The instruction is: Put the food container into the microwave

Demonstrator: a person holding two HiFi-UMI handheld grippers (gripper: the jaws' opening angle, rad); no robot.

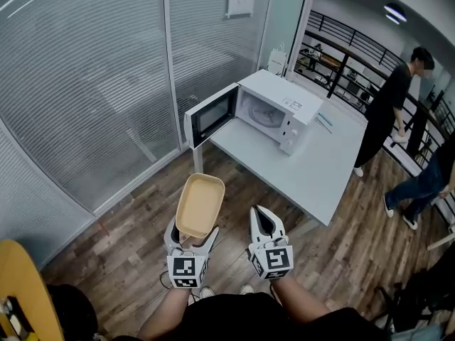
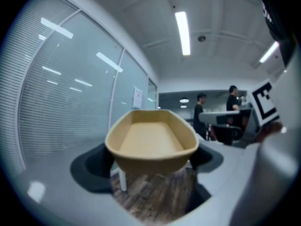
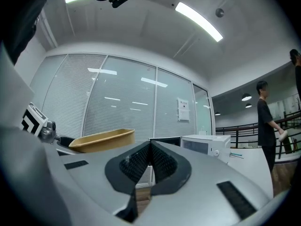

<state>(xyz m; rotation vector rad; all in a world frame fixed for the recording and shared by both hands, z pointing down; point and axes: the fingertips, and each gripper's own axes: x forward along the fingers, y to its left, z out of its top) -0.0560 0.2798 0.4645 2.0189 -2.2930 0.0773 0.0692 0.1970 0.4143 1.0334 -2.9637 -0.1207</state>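
While left gripper [image 1: 193, 239] holds food container [image 1: 200, 204] | right gripper [image 1: 263, 223] closed | microwave [image 1: 274, 109] open on table [image 1: 321, 170]

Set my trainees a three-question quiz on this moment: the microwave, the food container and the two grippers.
1. True or false: the microwave stands on the table with its door open.
2. Which gripper holds the food container? A left, B right, C neither.
3. Fill in: the right gripper's jaws are ___.

Key: 1 true. 2 A, the left gripper, its jaws clamped on the near end. 3 shut, with nothing between them.
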